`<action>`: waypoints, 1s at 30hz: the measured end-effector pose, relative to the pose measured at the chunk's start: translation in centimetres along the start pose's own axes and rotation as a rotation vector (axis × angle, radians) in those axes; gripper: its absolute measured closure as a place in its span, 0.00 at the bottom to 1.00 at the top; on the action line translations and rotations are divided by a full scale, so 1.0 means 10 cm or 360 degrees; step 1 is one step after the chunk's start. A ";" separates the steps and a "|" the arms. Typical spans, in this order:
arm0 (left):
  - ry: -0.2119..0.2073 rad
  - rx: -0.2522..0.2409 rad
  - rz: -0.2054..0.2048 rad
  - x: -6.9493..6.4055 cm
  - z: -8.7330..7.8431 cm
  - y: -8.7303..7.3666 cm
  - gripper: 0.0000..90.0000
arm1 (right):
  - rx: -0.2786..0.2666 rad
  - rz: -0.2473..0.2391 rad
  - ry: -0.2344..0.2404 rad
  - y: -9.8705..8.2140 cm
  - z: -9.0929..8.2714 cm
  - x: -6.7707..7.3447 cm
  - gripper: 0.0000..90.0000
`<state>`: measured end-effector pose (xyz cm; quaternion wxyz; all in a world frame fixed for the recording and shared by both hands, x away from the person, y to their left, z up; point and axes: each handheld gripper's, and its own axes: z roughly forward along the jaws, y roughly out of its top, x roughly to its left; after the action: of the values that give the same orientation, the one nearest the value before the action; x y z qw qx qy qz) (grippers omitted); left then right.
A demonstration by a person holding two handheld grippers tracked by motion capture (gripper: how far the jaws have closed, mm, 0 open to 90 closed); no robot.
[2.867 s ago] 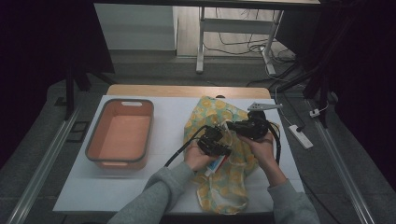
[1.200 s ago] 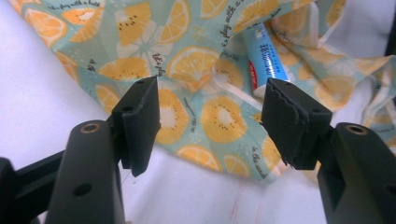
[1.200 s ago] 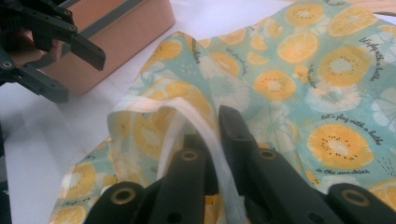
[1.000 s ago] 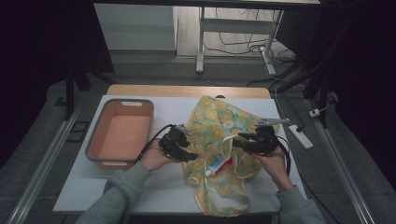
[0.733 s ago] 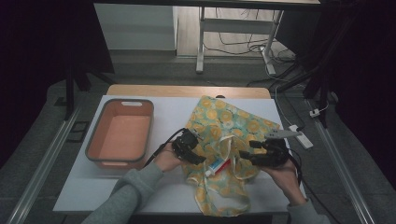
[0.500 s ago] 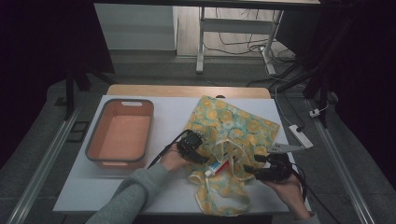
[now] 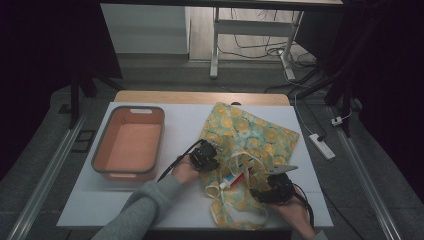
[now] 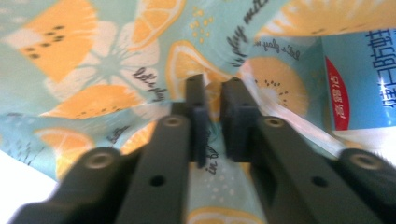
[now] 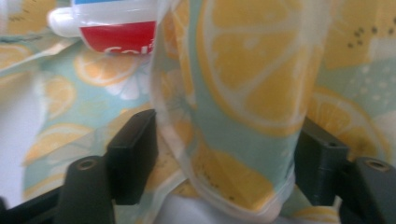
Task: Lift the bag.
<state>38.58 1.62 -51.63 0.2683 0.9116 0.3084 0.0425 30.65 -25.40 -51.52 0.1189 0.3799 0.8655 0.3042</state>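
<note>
From above, the tube (image 7: 234, 178) lies on the bag (image 7: 250, 145) on the tabletop (image 7: 185, 120), cap toward the person, between both hand-held grippers; the left hand-held gripper (image 8: 212, 116) pinches cloth printed "let's play" beside the tube's Chinese-lettered label; the right hand-held gripper (image 9: 224, 135) gapes wide around a strap (image 9: 233, 93).

The table (image 7: 150, 200) is seen from above the person's side, looking forward and down, with the floor beyond taken in. The printed bag (image 7: 250, 135) is seen very close along each gripper's own jaws, at cloth level. The bag and the toothpaste tube (image 9: 112, 23) are shared by all three views.
</note>
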 end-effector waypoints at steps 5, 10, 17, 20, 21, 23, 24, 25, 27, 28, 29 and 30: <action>-0.0040 -0.0008 0.0004 0.03 -0.06 -0.04 0.99 | -0.0033 -0.0089 -0.0079 0.01 0.03 0.07 0.66; -0.0121 -0.0119 -0.0041 0.11 -0.36 -0.14 0.99 | -0.0020 -0.0078 -0.0023 0.02 0.00 0.01 0.99; -0.0241 -0.0342 -0.0107 0.24 -0.89 -0.36 0.99 | -0.0178 -0.0058 0.0034 0.05 -0.30 -0.04 0.99; -0.0296 -0.0427 -0.0139 0.27 -1.07 -0.45 0.99 | -0.0287 -0.0056 0.0055 0.10 -0.49 -0.02 0.99; -0.0309 -0.0448 -0.0139 0.28 -1.12 -0.48 0.99 | -0.0324 -0.0061 0.0054 0.12 -0.56 -0.01 0.99; -0.0324 -0.0478 -0.0144 0.28 -1.21 -0.54 0.99 | -0.0370 -0.0072 0.0065 0.15 -0.66 0.02 0.99; -0.0329 -0.0491 -0.0145 0.28 -1.24 -0.56 0.99 | -0.0386 -0.0084 0.0061 0.16 -0.69 0.03 0.99; -0.0339 -0.0502 -0.0148 0.27 -1.27 -0.58 0.99 | -0.0396 -0.0091 0.0058 0.17 -0.72 0.04 0.99; -0.0350 -0.0518 -0.0143 0.25 -1.32 -0.61 0.99 | -0.0424 -0.0092 0.0066 0.18 -0.76 0.05 0.99; -0.0348 -0.0526 -0.0136 0.24 -1.34 -0.62 0.99 | -0.0439 -0.0093 0.0067 0.19 -0.77 0.06 0.99; -0.0353 -0.0534 -0.0131 0.23 -1.35 -0.63 0.99 | -0.0454 -0.0090 0.0068 0.19 -0.79 0.06 0.99; -0.0361 -0.0540 -0.0127 0.22 -1.37 -0.64 0.99 | -0.0476 -0.0090 0.0067 0.20 -0.81 0.06 1.00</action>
<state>33.56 13.54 -43.45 0.4523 0.8394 0.3006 -0.0198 27.82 -27.45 -43.87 0.1643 0.3270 0.8232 0.4341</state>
